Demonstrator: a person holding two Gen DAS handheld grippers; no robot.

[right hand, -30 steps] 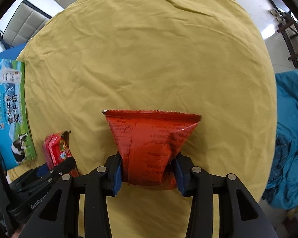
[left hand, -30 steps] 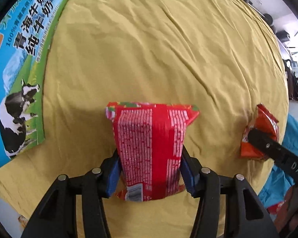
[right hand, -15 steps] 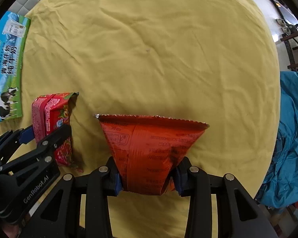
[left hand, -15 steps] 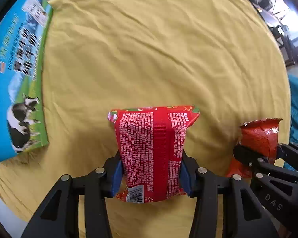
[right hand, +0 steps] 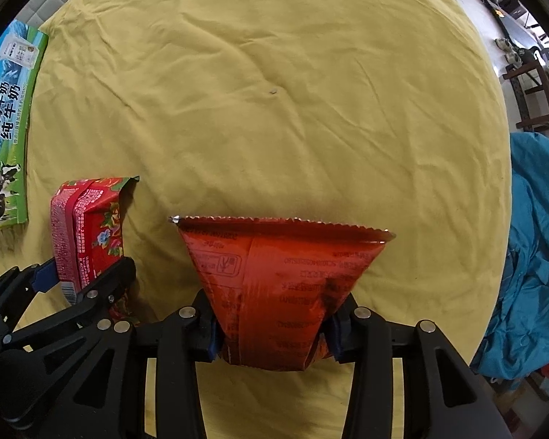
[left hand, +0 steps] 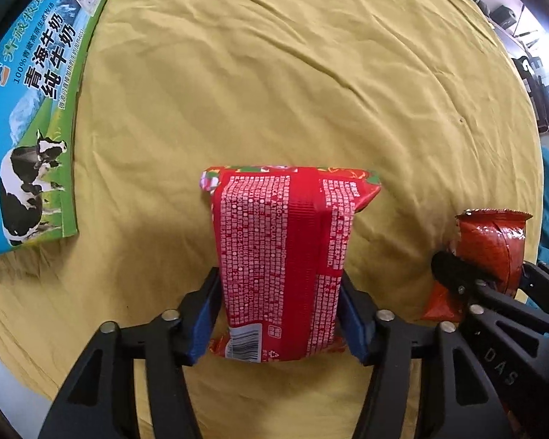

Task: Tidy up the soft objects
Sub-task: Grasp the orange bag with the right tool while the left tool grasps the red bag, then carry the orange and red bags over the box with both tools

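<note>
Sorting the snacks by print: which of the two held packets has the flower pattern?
The red packet in the left gripper, showing flowers and a barcode. The orange-red packet in the right gripper is plain foil with a zigzag edge.

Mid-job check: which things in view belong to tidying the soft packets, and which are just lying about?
Job:
- red plastic snack packet with white print, held in left gripper
- orange-red foil snack bag, held in right gripper

Lying about:
- blue-green milk carton box with cow
- yellow wrinkled cloth
- teal fabric
</note>
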